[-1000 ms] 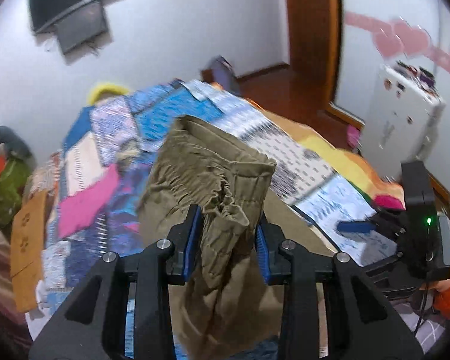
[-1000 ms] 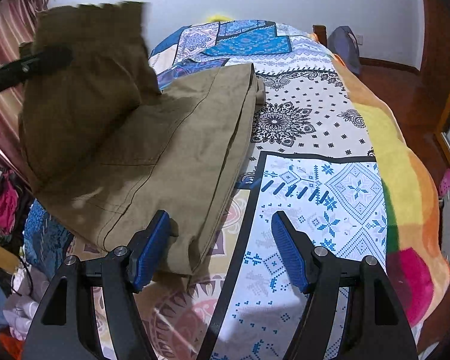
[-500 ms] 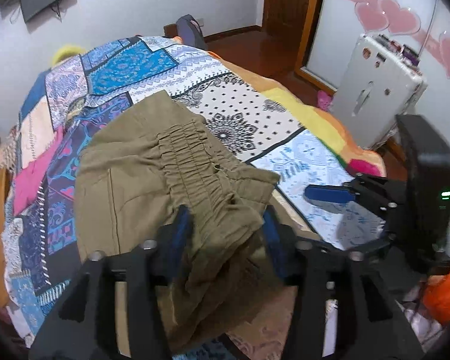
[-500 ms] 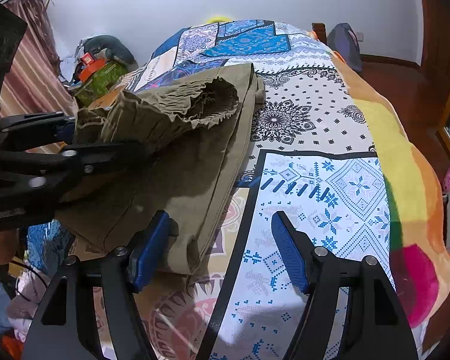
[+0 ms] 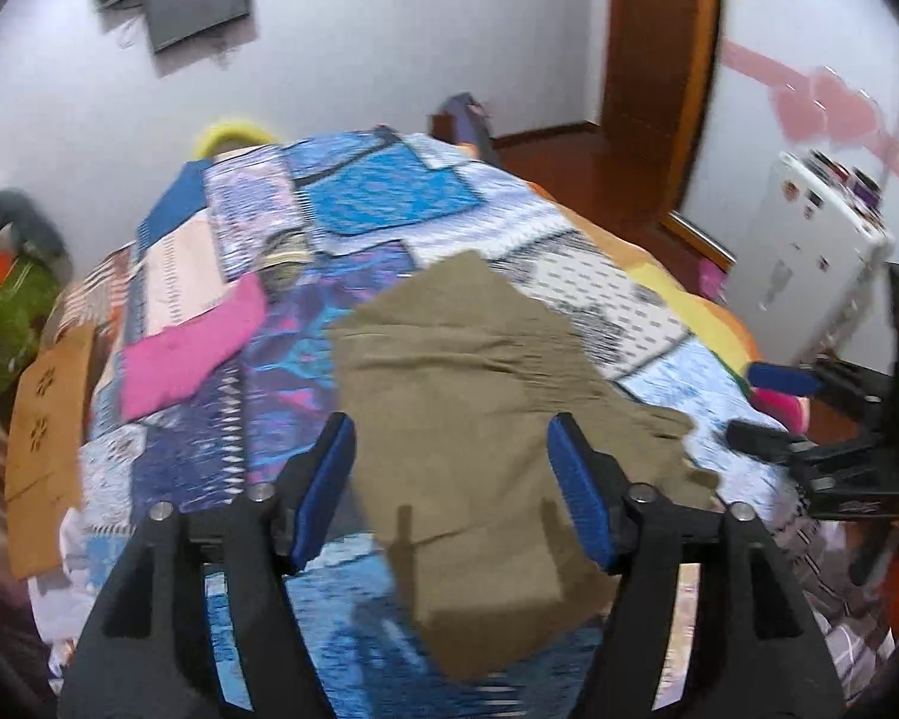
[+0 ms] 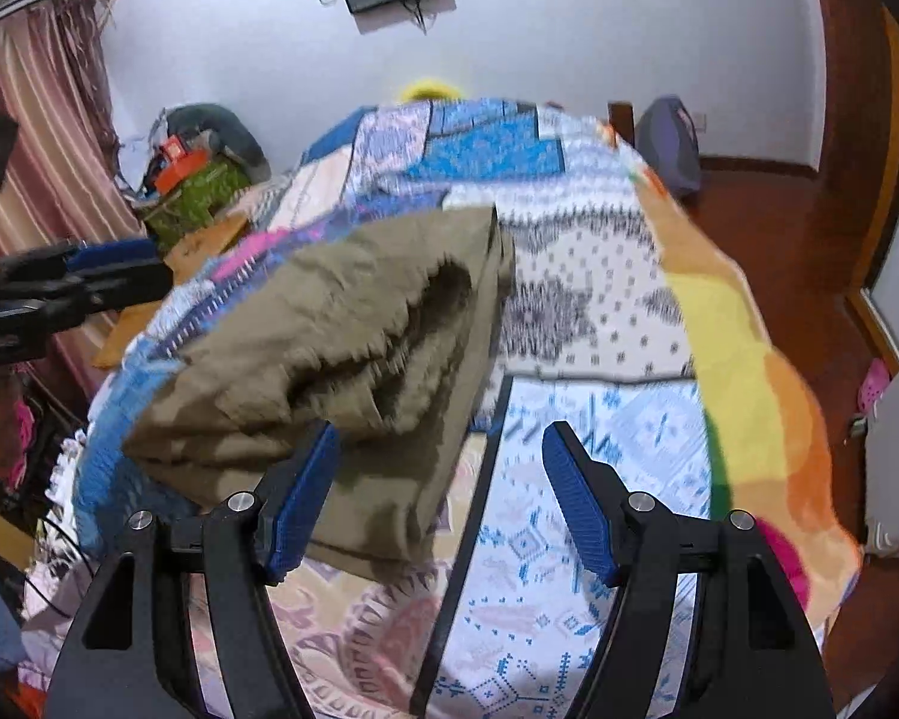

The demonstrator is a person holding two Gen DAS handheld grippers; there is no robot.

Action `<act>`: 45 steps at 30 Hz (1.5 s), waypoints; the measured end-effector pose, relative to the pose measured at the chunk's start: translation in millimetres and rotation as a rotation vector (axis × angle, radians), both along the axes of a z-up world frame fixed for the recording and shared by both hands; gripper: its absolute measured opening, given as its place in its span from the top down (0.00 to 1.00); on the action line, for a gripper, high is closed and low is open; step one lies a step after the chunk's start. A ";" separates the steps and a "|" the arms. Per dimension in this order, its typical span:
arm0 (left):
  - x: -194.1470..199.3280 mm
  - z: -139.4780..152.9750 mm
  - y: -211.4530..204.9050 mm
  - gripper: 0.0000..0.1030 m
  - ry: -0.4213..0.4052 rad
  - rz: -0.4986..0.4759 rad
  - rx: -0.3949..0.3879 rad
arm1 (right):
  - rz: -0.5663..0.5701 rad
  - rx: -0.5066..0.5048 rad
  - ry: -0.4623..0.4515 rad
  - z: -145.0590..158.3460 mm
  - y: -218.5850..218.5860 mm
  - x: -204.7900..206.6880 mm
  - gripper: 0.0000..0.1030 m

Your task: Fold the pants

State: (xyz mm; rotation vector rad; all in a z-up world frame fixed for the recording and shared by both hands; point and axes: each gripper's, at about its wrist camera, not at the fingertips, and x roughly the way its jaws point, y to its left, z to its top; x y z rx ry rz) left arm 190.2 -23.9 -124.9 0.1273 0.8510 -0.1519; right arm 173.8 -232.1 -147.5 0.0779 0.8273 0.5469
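Observation:
The olive-brown pants point(image 5: 467, 419) lie folded in a pile on the patterned bedspread point(image 5: 383, 198), with the gathered waistband on top. They also show in the right wrist view point(image 6: 341, 359). My left gripper point(image 5: 452, 488) is open and empty, held above the near end of the pants. My right gripper point(image 6: 440, 503) is open and empty, its left finger point(image 6: 302, 503) beside the pile's near right corner. The right gripper shows at the right edge of the left wrist view point(image 5: 809, 413), and the left gripper at the left edge of the right wrist view point(image 6: 72, 281).
A pink cloth point(image 5: 192, 347) lies on the bed left of the pants. A white cabinet point(image 5: 809, 263) stands by the right wall. Clutter and a green bag point(image 6: 198, 192) sit beside the curtain. A wooden door point(image 5: 653, 36) and dark bag point(image 6: 671, 144) are at the far end.
My left gripper has opened and let go of the waistband, which has dropped onto the folded pile. Both grippers have lifted and pulled back a little. The right gripper stays open.

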 end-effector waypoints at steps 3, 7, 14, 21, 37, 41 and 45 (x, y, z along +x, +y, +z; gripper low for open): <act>2.8 -1.3 25.7 0.29 -0.018 0.069 -0.003 | 0.012 0.029 -0.033 15.5 6.5 0.3 0.31; 9.5 -12.0 49.1 0.29 -0.004 0.120 -0.004 | 0.055 0.029 -0.050 19.3 31.3 3.0 0.30; 35.5 -46.1 71.3 0.29 0.079 0.140 -0.027 | 0.084 -0.013 0.049 -24.9 61.8 13.5 0.30; 96.5 -75.6 81.5 0.29 0.154 0.140 -0.086 | 0.095 0.012 0.105 -46.8 45.1 18.7 0.24; 227.7 -140.8 79.5 0.57 0.351 0.102 -0.278 | 0.113 -0.008 0.127 -58.5 22.9 55.2 0.24; 238.5 -142.9 72.1 0.83 0.346 0.105 -0.219 | 0.127 0.001 0.131 -61.3 21.5 61.5 0.24; 232.9 -139.1 72.5 0.89 0.318 0.123 -0.159 | 0.112 -0.016 0.123 -61.9 17.9 66.5 0.24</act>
